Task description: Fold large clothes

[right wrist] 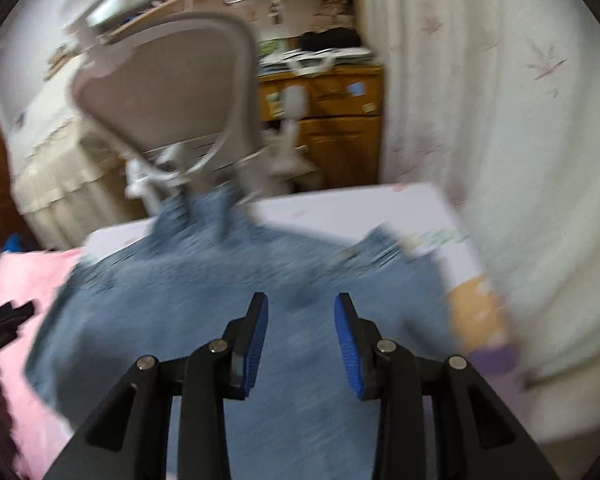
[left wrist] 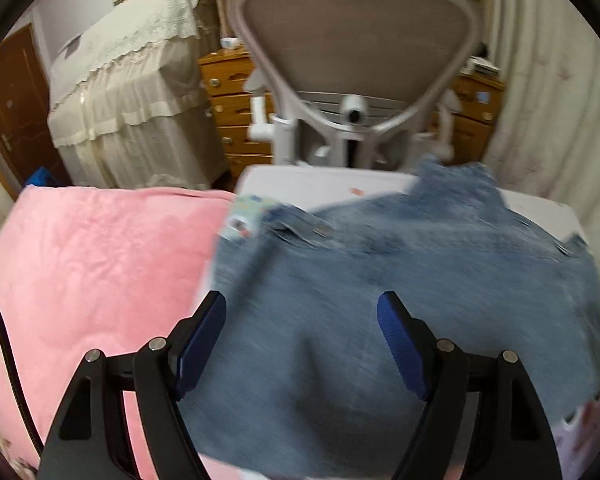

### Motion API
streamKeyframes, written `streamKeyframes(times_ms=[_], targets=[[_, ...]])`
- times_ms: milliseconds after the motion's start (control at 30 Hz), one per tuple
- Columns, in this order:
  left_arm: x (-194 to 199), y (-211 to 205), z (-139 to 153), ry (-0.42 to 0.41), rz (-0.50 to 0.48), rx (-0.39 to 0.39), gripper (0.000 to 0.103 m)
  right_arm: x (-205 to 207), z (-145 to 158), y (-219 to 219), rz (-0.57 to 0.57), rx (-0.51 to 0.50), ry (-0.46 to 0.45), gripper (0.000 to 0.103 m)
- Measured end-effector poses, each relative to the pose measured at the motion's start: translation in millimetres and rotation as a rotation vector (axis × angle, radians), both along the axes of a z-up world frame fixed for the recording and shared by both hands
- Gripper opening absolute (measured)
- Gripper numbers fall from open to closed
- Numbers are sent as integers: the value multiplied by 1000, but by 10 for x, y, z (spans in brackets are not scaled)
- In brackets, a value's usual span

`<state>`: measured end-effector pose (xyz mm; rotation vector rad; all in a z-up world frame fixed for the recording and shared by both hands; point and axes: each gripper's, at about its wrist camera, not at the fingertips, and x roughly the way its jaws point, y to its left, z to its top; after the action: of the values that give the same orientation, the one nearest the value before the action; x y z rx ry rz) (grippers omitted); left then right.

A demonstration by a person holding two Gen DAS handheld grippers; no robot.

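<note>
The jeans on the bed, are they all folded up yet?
Not yet. Done so far: the jeans lie spread on the bed, beside the pink blanket. In hand: nothing; the left gripper and right gripper are both open above the denim. Still left: more folding, since the cloth looks wide and rumpled.
</note>
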<state>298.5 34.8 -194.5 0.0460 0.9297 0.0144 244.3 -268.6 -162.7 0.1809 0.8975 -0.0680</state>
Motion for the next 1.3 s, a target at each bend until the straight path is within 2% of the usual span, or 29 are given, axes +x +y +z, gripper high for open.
streamKeyframes(times_ms=[67,133,200,233,267,333,400,467,500,533,567,633,700,833,1033,1300], targets=[[-159,-190,-96,-5,-14,3,77,-132,-93,353,78,10,3,35],[-241,-322,-242,2,-13,44,77,-216,-230,635,155,-6,17,35],[-259,-375,-456,40,-5,123,77,-263,-448,802,206,-38,58,34],[-263,-341,-560,53,-4,135,82,-272,-557,811,210,-62,81,31],[-283,-277,-580,41,-1,112,89,-303,-645,770,213,-76,83,30],[-306,-131,-577,23,17,71,96,-374,-684,613,187,-100,68,28],[-311,-8,-566,19,7,35,97,-427,-658,365,128,-156,60,27],[-314,85,-546,5,22,44,100,-475,-646,-19,29,-219,69,27],[-303,147,-539,0,52,75,100,-499,-654,-189,-15,-235,81,26],[-290,205,-543,5,81,105,100,-528,-666,-332,-49,-237,87,40],[-252,318,-569,26,115,116,100,-567,-654,-527,-84,-211,79,49],[-212,566,-654,87,167,60,100,-604,-692,-778,-174,-275,126,40],[-216,780,-718,129,207,-7,100,-666,-668,-910,-191,-240,126,40],[-254,924,-740,146,229,-27,100,-694,-624,-938,-220,-245,144,40],[-291,869,-700,190,251,-68,99,-653,-515,-878,-252,-225,152,41],[-350,775,-379,218,244,-90,99,-645,-239,-664,-220,-147,119,42]])
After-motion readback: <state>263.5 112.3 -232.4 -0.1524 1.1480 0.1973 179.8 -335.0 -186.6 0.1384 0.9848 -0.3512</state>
